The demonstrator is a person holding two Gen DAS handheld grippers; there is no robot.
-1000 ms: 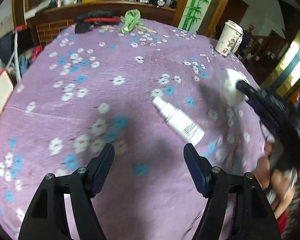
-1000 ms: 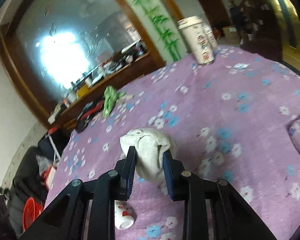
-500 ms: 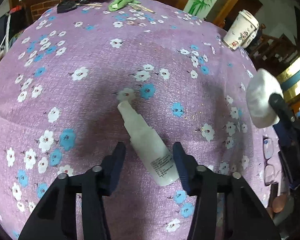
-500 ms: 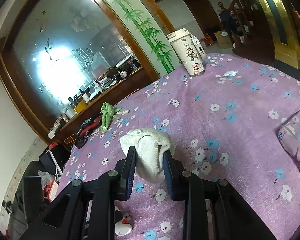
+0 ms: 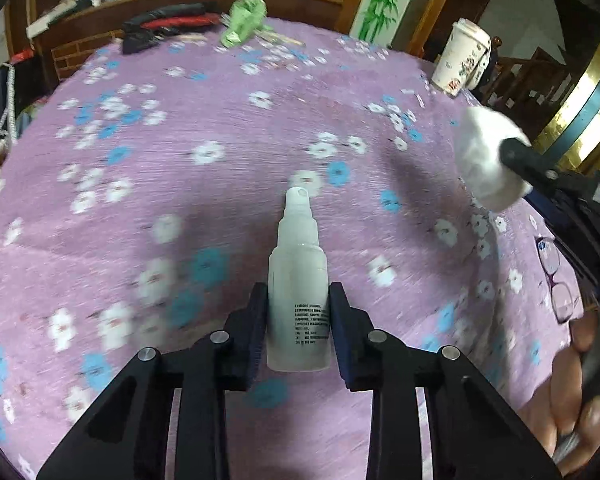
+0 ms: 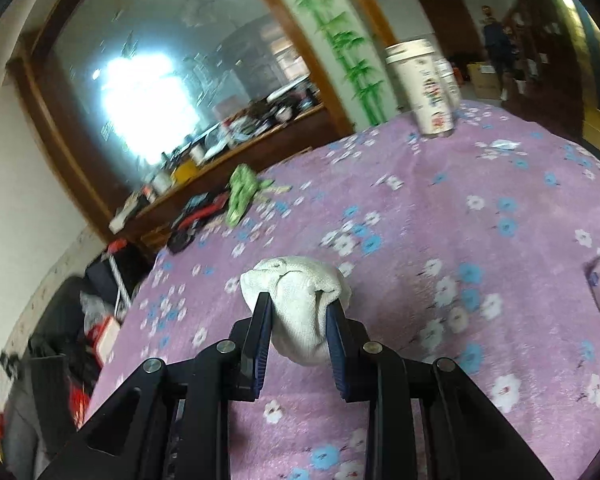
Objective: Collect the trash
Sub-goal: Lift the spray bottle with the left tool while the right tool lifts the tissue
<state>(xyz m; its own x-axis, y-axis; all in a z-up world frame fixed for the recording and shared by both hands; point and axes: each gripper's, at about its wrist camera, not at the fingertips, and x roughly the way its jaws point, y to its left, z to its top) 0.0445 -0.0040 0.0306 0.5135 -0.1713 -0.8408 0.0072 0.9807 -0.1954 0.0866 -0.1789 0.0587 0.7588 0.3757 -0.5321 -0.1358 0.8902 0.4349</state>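
A white spray bottle lies lengthwise between the black fingers of my left gripper, nozzle pointing away; both pads press its sides. My right gripper is shut on a crumpled white cloth wad held above the purple flowered tablecloth. The left wrist view also shows that wad at the right, with a black finger of the right gripper clamped on it.
A tall paper cup stands at the far right edge. A green crumpled cloth and dark red-black items lie at the far side. Glasses rest near the right edge, by a person's hand.
My left gripper came down over the spray bottle and shut on it; the bottle now lies straight between the fingers. The right gripper kept its grip on the wad and shifted slightly.
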